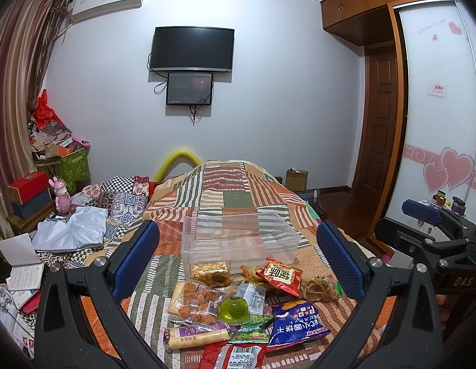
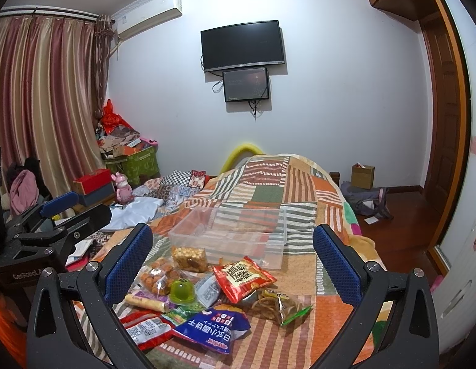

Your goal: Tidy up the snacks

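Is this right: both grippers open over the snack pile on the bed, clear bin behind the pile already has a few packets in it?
Not quite. The clear bin is empty; the left wrist view shows only the quilt through it. All the packets lie on the quilt in front of it. Left gripper and right gripper are both open.

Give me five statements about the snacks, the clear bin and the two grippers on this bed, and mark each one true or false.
1. The clear plastic bin has no snacks inside it. True.
2. The left gripper is shut on a snack. False: its jaws stand wide open and hold nothing.
3. The green jelly cup lies among the snack packets on the quilt. True.
4. The blue snack bag lies farther from the grippers than the bin. False: it lies on the near side of the pile, with the bin behind.
5. The right gripper is open. True.
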Action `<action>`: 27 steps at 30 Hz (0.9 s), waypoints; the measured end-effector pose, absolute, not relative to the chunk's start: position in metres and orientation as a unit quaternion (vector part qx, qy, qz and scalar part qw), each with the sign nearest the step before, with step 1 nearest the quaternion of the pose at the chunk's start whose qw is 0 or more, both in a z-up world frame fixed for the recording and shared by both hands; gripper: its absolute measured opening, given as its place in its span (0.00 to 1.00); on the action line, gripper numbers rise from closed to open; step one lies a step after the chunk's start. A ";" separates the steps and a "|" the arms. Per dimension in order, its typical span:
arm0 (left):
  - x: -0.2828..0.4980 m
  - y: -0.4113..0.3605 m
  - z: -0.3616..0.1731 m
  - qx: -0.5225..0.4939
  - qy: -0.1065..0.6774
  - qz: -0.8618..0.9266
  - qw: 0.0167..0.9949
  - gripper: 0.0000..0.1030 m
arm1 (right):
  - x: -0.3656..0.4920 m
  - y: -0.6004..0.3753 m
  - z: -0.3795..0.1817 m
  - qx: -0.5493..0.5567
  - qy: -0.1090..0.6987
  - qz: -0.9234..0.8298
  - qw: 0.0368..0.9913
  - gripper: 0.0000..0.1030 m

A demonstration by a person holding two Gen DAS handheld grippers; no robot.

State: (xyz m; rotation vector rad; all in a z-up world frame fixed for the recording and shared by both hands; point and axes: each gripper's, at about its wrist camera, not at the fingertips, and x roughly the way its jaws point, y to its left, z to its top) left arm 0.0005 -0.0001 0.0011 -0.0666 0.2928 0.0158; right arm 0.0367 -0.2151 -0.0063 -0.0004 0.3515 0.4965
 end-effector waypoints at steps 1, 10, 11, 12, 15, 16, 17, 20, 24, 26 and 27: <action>0.000 0.000 0.001 -0.033 0.146 0.008 0.989 1.00 | 0.036 -0.215 -0.006 0.000 0.173 0.245 0.954 1.00; 0.003 0.001 -0.004 -0.032 0.153 0.008 0.988 1.00 | 0.041 -0.214 -0.010 0.001 0.180 0.247 0.952 1.00; 0.003 0.001 -0.005 -0.032 0.155 0.009 0.987 1.00 | 0.042 -0.214 -0.012 0.001 0.182 0.248 0.952 1.00; 0.004 0.002 -0.006 -0.032 0.158 0.009 0.987 1.00 | 0.042 -0.214 -0.013 0.001 0.184 0.248 0.951 1.00; 0.008 0.003 -0.012 -0.032 0.171 0.010 0.985 1.00 | 0.046 -0.212 -0.019 -0.001 0.195 0.249 0.949 1.00; 0.009 0.003 -0.014 -0.032 0.177 0.010 0.984 1.00 | 0.048 -0.212 -0.022 -0.002 0.200 0.250 0.948 1.00; 0.011 0.004 -0.017 -0.033 0.183 0.009 0.983 1.00 | 0.049 -0.212 -0.025 -0.002 0.205 0.250 0.946 1.00; 0.016 0.005 -0.026 -0.033 0.204 0.006 0.978 1.00 | 0.054 -0.212 -0.036 -0.006 0.227 0.250 0.941 1.00; 0.024 0.007 -0.045 -0.031 0.242 0.005 0.970 1.00 | 0.062 -0.211 -0.058 -0.010 0.270 0.255 0.928 1.00; 0.027 0.009 -0.058 -0.029 0.266 0.006 0.964 1.00 | 0.064 -0.209 -0.069 -0.013 0.293 0.257 0.921 1.00; 0.029 0.010 -0.064 -0.028 0.277 0.006 0.961 1.00 | 0.065 -0.209 -0.074 -0.014 0.303 0.259 0.917 1.00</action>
